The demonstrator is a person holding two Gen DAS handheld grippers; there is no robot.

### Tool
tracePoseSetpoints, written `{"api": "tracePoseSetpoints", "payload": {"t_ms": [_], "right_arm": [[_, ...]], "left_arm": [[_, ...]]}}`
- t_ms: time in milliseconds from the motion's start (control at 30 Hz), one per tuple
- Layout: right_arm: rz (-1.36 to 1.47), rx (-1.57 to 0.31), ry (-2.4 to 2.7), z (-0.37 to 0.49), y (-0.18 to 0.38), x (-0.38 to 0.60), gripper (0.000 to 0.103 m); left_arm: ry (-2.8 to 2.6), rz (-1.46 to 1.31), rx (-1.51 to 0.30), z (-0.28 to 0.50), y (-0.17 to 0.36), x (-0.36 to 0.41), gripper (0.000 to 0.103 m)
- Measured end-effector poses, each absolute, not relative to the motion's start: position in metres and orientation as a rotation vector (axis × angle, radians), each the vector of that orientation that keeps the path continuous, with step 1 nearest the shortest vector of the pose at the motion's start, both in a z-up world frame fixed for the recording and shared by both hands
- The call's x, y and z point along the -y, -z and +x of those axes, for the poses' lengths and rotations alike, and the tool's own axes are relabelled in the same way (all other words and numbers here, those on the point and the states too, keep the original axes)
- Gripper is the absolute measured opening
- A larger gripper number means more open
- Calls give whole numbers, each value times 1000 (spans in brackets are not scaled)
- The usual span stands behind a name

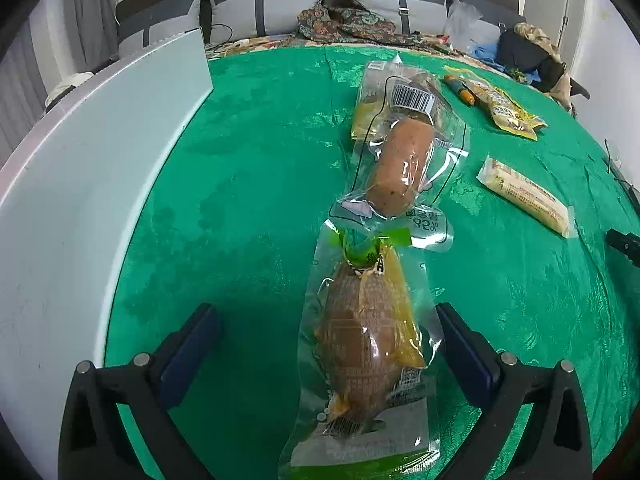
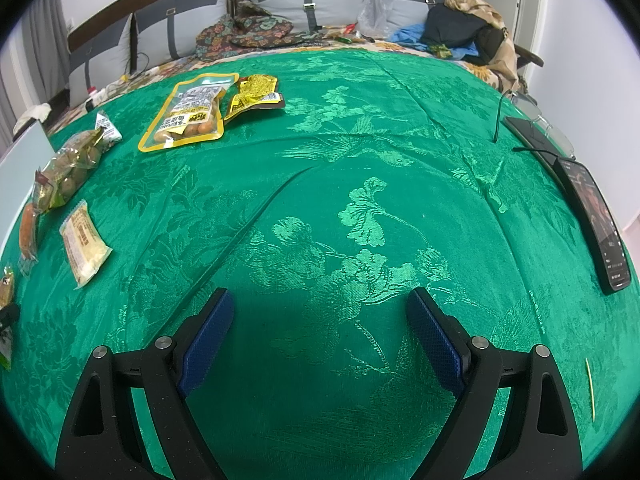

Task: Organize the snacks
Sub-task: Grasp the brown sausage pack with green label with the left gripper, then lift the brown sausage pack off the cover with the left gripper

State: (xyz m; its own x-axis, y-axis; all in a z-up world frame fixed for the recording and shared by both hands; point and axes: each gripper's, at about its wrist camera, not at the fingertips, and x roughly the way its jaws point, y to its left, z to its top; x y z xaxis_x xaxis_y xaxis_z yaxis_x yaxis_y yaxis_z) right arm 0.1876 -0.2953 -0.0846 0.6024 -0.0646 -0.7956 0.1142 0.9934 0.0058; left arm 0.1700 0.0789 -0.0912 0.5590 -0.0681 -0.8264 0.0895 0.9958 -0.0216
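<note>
Lying between the wide-spread jaws of the left gripper [image 1: 328,344], untouched by either pad, is a clear-wrapped brown snack pack [image 1: 362,344] on the green cloth [image 1: 256,184], its lower end cut off by the frame. A sausage pack [image 1: 404,164] overlaps its top. Only the right view shows 2 phones [image 2: 596,220] at the cloth's right edge. Right gripper [image 2: 320,340] is open too, over bare cloth.

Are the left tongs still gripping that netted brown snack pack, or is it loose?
Loose. The left tongs stand wide open, both pads clear of the snack pack, which lies flat on the green cloth.
</note>
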Motion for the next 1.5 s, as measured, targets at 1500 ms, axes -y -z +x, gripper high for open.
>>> {"api": "tracePoseSetpoints", "payload": {"t_ms": [1500], "right_arm": [[58,-918,104,188,84,295,91]], "left_arm": [[93,21,-956,167,92,-79,103]]}}
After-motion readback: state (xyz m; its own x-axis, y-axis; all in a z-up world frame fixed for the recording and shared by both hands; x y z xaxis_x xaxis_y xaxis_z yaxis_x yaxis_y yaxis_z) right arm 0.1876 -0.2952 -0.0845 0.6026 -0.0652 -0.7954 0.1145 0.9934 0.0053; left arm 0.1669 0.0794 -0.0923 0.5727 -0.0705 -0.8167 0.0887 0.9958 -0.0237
